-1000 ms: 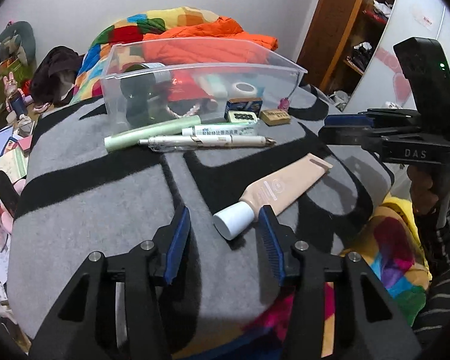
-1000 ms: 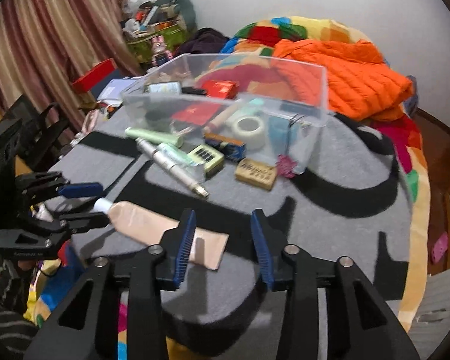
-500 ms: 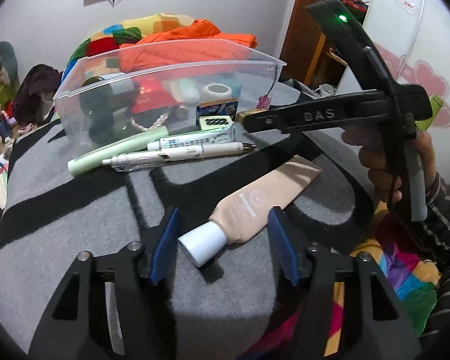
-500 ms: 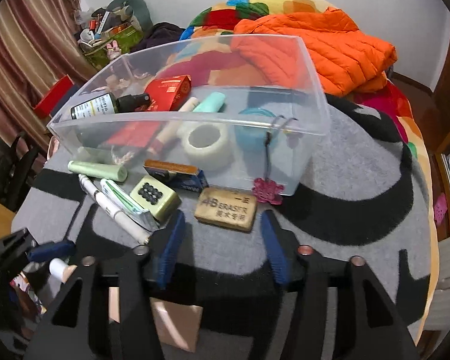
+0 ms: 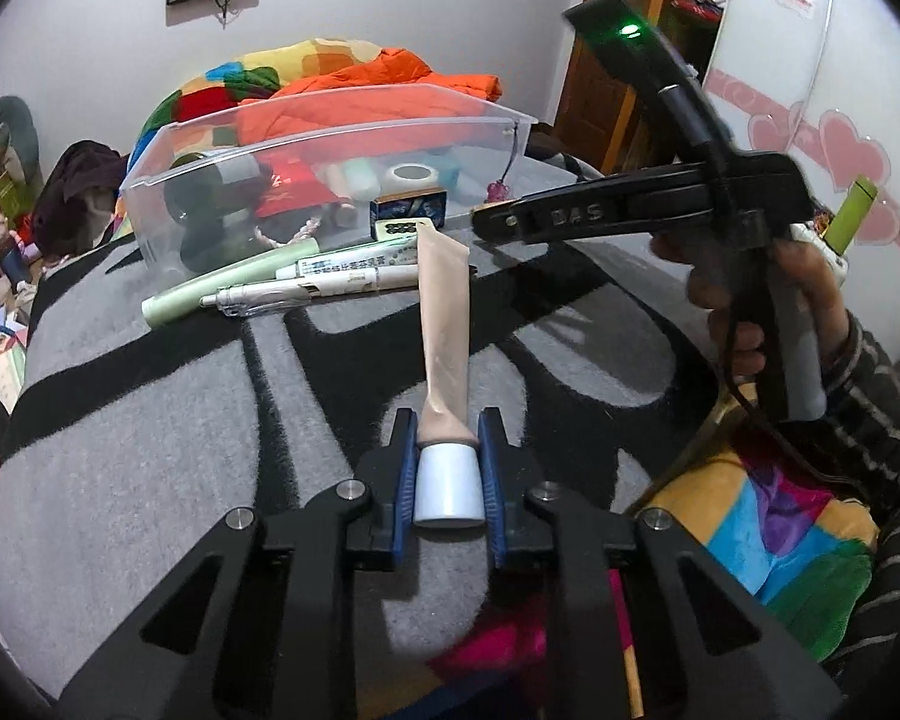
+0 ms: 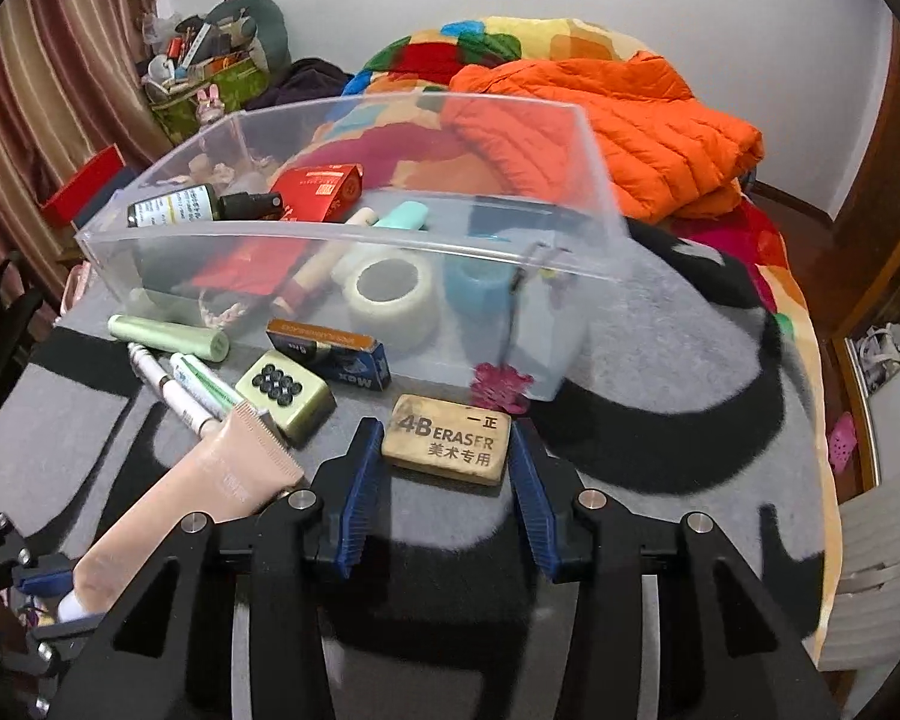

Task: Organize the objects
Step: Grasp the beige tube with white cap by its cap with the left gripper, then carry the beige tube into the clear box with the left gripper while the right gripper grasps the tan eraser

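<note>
while left jaws clamp the cream tube, its label unreadable, right jaws gape around the eraser.

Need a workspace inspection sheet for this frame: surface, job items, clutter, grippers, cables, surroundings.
Surface: grey and black blanket over a bed.
Job's things: beige tube clamped near its white cap; 4B eraser lying between the open fingers; clear bin already holding a red box, tape roll, dark bottle.
Clutter: green tube, pens, keypad block, blue box in front of the bin.
Grippers: left gripper shut on the tube; right gripper open, straddling the eraser.
Cables: black lead hanging at the right handle.
Surroundings: orange jacket, striped curtain, wooden wardrobe.
</note>
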A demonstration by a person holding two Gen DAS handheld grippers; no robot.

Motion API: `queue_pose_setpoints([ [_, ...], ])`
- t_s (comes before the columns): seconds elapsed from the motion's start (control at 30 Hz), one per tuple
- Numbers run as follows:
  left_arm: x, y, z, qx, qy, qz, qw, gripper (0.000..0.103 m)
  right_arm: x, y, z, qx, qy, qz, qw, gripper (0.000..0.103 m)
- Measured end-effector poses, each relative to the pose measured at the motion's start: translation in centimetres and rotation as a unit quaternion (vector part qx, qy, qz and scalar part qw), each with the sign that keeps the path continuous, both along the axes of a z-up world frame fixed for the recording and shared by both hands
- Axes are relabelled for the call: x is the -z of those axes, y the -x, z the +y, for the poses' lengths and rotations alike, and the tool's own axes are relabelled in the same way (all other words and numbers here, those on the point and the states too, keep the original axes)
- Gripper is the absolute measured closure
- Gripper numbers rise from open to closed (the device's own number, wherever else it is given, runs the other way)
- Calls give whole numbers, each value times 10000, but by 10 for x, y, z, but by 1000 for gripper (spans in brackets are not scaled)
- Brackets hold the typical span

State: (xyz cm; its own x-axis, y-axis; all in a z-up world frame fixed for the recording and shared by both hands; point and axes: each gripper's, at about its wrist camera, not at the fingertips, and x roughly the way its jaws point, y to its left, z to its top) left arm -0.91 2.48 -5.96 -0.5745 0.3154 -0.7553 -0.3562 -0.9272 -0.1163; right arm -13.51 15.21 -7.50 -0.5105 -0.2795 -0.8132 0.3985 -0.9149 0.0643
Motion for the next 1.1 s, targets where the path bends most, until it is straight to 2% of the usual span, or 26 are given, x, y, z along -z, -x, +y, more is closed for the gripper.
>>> queue_pose_setpoints([
  [0.2,3,9,7,25,8,25,10000,83,-15,-20,30,118,222,68,9997,64],
  [0.4,1,3,18,-112,232,231,9994,83,-24,-38,45,173,413,123,9989,64],
  [0.7,-37,-15,4,-429,0,687,9967,83,-50,-58,42,-20,594,482,9971,64],
  [0.93,-69,1,-11,-739,-149,1037,9917,83,-76,-49,28,-83,748,812,9938,64],
  [1.1,-84,24,-21,-938,-258,1111,9890,83,-87,-34,17,-78,736,942,9928,64],
])
